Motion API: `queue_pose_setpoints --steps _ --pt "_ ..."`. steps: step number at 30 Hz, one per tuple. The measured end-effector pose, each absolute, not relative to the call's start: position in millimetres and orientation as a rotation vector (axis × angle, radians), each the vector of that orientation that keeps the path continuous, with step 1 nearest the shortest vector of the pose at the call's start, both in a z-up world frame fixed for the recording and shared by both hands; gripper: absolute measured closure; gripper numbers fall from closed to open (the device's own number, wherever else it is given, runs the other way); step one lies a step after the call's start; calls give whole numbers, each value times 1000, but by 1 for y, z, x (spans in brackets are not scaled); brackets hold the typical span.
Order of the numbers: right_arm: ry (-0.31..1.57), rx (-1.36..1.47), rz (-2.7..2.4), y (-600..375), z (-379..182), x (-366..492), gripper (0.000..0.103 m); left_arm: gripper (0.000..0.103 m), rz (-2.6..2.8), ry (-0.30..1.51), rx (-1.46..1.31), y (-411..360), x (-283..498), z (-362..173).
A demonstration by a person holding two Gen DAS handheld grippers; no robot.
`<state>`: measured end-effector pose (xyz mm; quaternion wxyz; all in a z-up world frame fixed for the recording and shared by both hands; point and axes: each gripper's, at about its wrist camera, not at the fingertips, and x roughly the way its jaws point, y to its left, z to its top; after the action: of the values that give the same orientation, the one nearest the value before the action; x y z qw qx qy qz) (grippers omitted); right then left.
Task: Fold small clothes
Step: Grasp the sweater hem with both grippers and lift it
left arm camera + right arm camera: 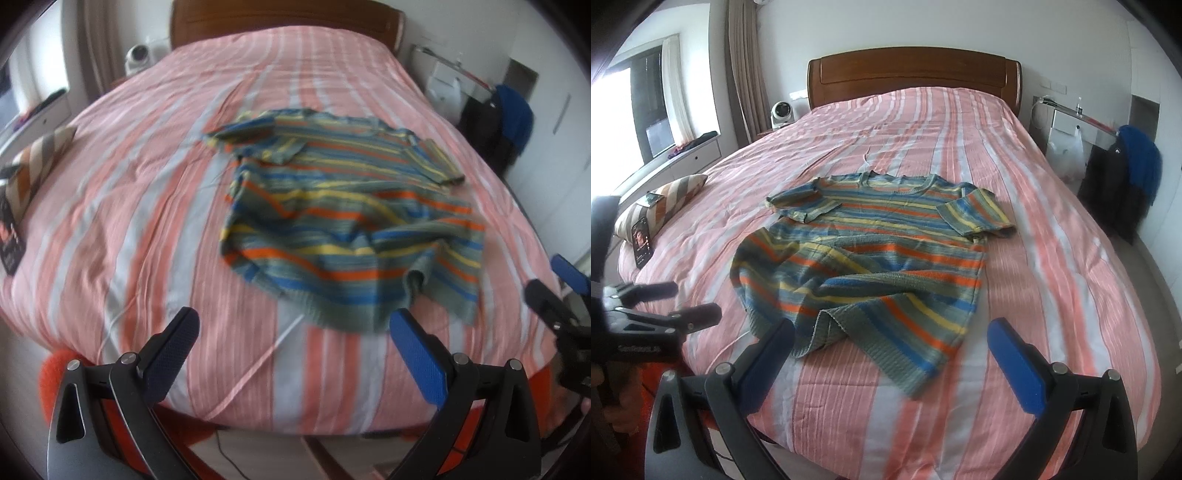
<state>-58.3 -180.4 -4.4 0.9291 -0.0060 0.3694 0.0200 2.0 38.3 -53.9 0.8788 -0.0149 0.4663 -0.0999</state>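
Striped knit sweater [864, 258] lies mid-bed toward the foot edge of the bed [1052, 258], hem rumpled, left sleeve folded in. It looks soft, light and floppy to me. My left gripper [291, 354] hangs spread and empty; right gripper [890, 354] likewise. I'd pinch the ribbed hem corners, left then right.

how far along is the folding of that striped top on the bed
Barely started. Done: the striped knit top lies spread on the bed, collar toward the headboard, its hem rumpled and turned up, and both sleeves look turned in over the body. In hand: nothing; the left gripper and right gripper hover short of the hem, jaws open and empty. Left: smoothing the hem and folding the body.
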Motion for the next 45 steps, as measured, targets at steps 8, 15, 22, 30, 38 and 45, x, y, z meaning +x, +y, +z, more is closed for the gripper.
queue_pose_setpoints --steps 8,15,22,30,38,45 --pt "528 76 -71 -253 16 -75 0 1 -168 999 -213 124 65 -83" --pt "938 374 159 -290 -81 -24 7 2 -402 956 -19 87 114 -112" --pt "1073 428 254 -278 -122 6 98 97 -595 1066 -75 77 117 -119" --pt "1114 375 351 -321 -35 -55 98 97 -687 1139 -89 120 37 -68" --pt "1190 396 227 -332 -110 -54 94 63 -579 1213 -91 119 36 -128" --pt "1192 502 259 -337 -124 -59 62 101 -567 1248 -32 105 20 -142"
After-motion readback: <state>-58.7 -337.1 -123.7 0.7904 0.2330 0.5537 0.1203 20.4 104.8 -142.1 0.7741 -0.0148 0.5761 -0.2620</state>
